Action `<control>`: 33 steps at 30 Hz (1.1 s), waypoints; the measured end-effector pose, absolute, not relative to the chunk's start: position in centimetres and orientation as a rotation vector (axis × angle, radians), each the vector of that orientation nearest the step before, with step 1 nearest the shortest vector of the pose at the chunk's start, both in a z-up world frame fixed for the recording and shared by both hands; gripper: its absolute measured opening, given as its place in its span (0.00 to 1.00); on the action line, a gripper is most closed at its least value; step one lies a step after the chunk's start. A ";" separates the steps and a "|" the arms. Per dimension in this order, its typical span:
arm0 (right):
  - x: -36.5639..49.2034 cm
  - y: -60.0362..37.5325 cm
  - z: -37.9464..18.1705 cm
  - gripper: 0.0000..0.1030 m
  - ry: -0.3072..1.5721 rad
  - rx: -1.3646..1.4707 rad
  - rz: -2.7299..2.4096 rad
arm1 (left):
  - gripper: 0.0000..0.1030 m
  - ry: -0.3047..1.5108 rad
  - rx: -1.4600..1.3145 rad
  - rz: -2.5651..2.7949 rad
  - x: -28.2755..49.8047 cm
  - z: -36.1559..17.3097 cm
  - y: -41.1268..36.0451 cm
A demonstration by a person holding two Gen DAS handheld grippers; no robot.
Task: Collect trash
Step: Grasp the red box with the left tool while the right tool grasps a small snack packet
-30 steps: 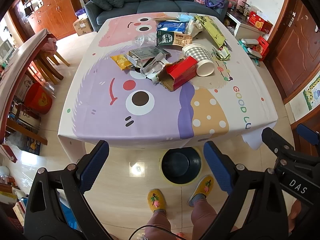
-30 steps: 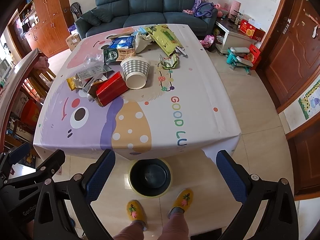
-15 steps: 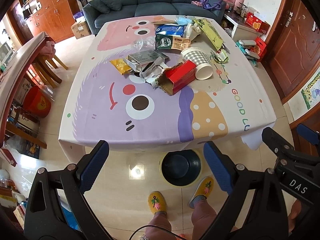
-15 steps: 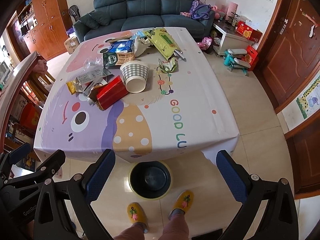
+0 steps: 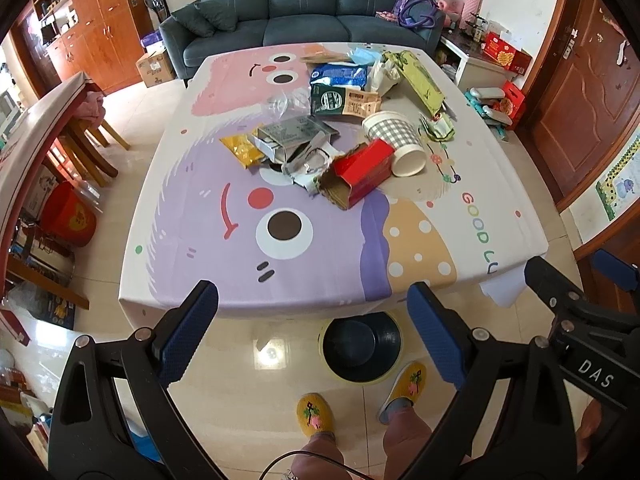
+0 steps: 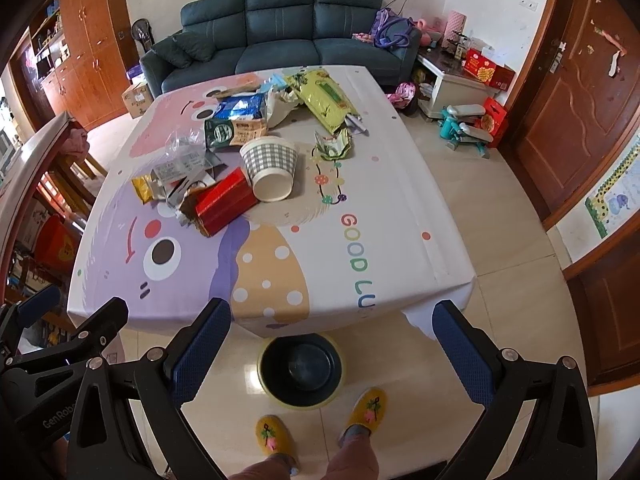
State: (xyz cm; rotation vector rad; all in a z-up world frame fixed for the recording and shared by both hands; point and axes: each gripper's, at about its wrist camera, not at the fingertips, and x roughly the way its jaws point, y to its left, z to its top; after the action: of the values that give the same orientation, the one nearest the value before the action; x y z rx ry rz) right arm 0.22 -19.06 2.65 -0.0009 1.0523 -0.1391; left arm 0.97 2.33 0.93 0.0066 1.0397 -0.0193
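Both the left tool (image 5: 312, 332) and right tool (image 6: 332, 344) hang spread and empty above the bin (image 6: 300, 368), short of the desk's (image 6: 400, 208) trash (image 6: 228, 200), ready to drop pieces in

Trash lies clustered on the far half of the table. A red carton (image 5: 362, 174) lies on its side, its open brown end toward the near left, touching a checked paper cup (image 5: 396, 140) tipped over with its mouth toward the near right. Left of these lie a grey flattened box (image 5: 296, 136) and a yellow wrapper (image 5: 240, 150). Farther off lie a green packet (image 5: 340, 100), a blue bag (image 5: 338, 74) and a long yellow-green bag (image 5: 420, 80). A dark bin (image 5: 362, 346) stands on the floor at the table's near edge.
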 end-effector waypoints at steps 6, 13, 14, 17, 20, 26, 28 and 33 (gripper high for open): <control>0.5 -18.6 3.8 1.00 1.016 0.015 -0.166 | 0.91 1.001 0.007 -0.035 2.0 2.0 3.2; 1.4 -18.9 5.1 1.00 0.982 0.032 -0.203 | 0.91 0.966 -0.012 -0.064 3.9 3.3 4.1; 1.5 -19.0 5.2 1.00 0.982 0.035 -0.207 | 0.91 0.966 -0.015 -0.069 4.3 3.3 4.1; 2.1 -19.8 5.3 1.00 0.982 0.046 -0.216 | 0.91 0.973 -0.019 -0.090 5.5 3.3 3.7; 3.1 -21.4 5.6 1.00 0.973 0.068 -0.224 | 0.91 0.979 -0.014 -0.098 7.1 3.1 2.9; 7.8 -24.7 4.8 0.99 0.988 0.072 -0.158 | 0.91 1.001 -0.005 -0.068 11.5 2.3 0.6; 10.3 -25.9 4.3 0.98 1.007 0.075 -0.105 | 0.91 1.022 -0.014 -0.051 13.4 1.8 -0.3; 17.8 -28.4 2.0 0.88 1.064 0.057 0.026 | 0.91 1.112 -0.058 -0.026 18.6 0.0 -3.1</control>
State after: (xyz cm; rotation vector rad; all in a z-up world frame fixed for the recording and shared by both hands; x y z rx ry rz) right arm 17.75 -28.36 1.97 0.0571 1.0637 0.0261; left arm 18.65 -3.07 0.00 -0.0577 1.1123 -0.0261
